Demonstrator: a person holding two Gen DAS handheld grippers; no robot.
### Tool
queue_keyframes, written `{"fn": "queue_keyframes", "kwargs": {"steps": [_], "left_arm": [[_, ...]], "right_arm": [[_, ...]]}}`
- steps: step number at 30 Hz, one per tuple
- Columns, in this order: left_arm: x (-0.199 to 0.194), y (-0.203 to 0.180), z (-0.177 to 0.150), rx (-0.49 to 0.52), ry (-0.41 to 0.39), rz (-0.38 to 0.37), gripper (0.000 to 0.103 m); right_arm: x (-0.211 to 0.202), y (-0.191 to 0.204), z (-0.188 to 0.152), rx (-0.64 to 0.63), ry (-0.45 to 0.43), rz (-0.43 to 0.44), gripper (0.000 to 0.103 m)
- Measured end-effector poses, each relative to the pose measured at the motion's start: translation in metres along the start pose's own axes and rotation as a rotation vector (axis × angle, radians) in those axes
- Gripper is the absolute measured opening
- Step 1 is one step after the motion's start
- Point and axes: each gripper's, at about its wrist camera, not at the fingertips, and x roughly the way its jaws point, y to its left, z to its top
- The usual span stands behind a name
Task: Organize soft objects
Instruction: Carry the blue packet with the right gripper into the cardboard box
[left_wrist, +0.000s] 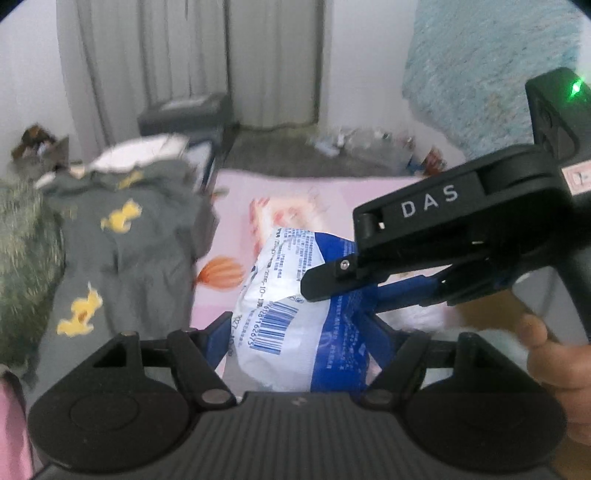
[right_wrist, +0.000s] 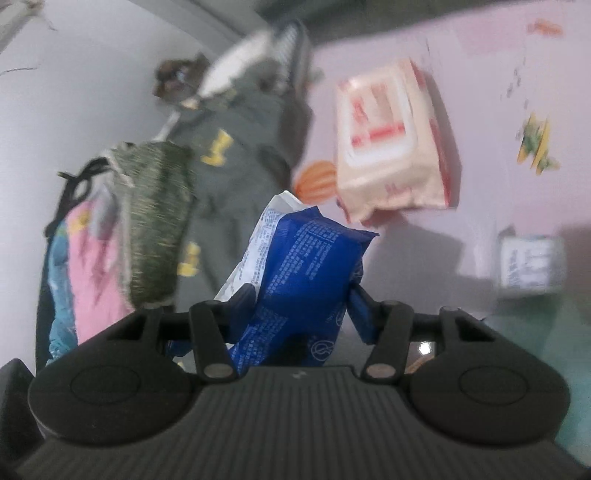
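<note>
White wall (left_wrist: 22, 92), grey curtains (left_wrist: 192, 55) (drawn), pink sheet (left_wrist: 295, 184)

The soft plastic pack (right_wrist: 306, 266) is deep blue and white with a barcode. Behind it, a cream pack with red print (right_wrist: 391, 147), a grey garment with yellow figures (left_wrist: 122, 251), and a pale pink sheet with an orange pumpkin print (left_wrist: 221, 273).

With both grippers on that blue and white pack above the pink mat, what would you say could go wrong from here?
1. The blue and white pack is soft plastic, and the left gripper and right gripper both pinch it; pulling apart might tear it or let it slip.
2. If dropped, it could land on the pink and white pack lying below.
3. The grey garment lies close and may snag.
</note>
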Motion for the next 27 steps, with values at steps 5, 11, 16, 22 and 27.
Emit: {"fn": "queue_keyframes", "kwargs": {"steps": [5, 11, 16, 22, 27], "left_arm": [[-0.04, -0.064, 0.008, 0.059, -0.066, -0.083, 0.076], [-0.047, -0.161, 0.007, 0.121, -0.044, -0.256, 0.076], [-0.025, -0.235, -0.002, 0.184, 0.04, -0.357, 0.077], [0.011, -0.286, -0.018, 0.251, 0.173, -0.4, 0.077], [0.024, -0.283, -0.031, 0.273, 0.236, -0.418, 0.077]], "right_arm": [[-0.084, -0.014, -0.014, -0.023, -0.102, 0.044, 0.053], [-0.194, -0.076, -0.043, 0.022, -0.22, 0.004, 0.053], [-0.255, -0.151, -0.073, 0.121, -0.266, -0.06, 0.052], [-0.275, -0.234, -0.093, 0.234, -0.255, -0.067, 0.051], [-0.243, -0.289, -0.095, 0.243, -0.13, -0.075, 0.051]]}}
